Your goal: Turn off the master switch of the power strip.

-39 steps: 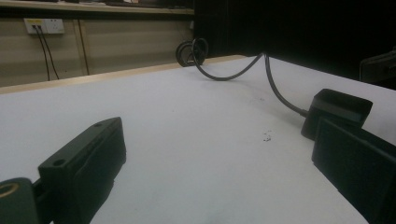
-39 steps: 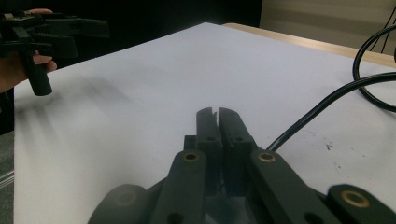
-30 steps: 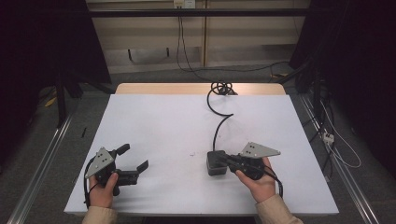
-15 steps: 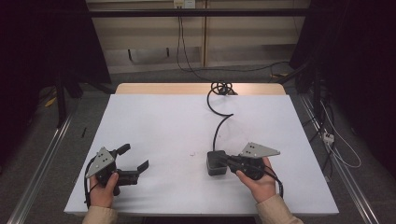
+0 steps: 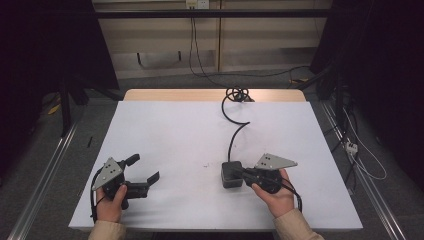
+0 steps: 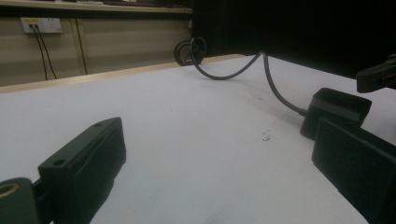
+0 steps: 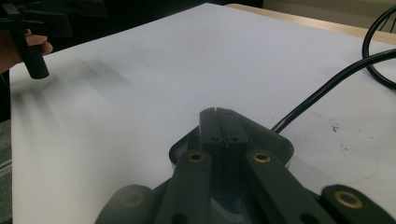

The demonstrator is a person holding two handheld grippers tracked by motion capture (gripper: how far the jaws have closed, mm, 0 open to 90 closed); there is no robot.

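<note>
Right gripper [image 5: 239, 175], seen from the high view, sits at the near right of the white table [image 5: 175, 130], held in the person's right hand [image 5: 274, 192]. Its jaws are pressed together and reach over the top of a black box [image 5: 230, 174], a small block with a cable [image 5: 235, 125] leaving its far side. Whether the jaws actually pinch the box cannot be told from above. The cable curves away toward the far table edge and ends in a coil [image 5: 237, 94]. The left gripper [image 5: 142, 172] rests at the near left in the left hand [image 5: 111, 202], jaws spread wide, nothing between them. The box lies well apart from it, to its right; the right hand is clearly the nearer one.

Left gripper view: the two black jaws stand wide apart over bare table. The black box [image 6: 336, 111] lies ahead and to the right, beyond the right-hand jaw, with the cable [image 6: 275, 88] running from it to the coil [image 6: 189, 50].

Right gripper view: the jaws meet at their tips directly above the black box [image 7: 275, 142], closed against each other. The cable [image 7: 336, 79] exits to the upper right, so the box's cable axis runs forward and away from this gripper.

No containers are present.
</note>
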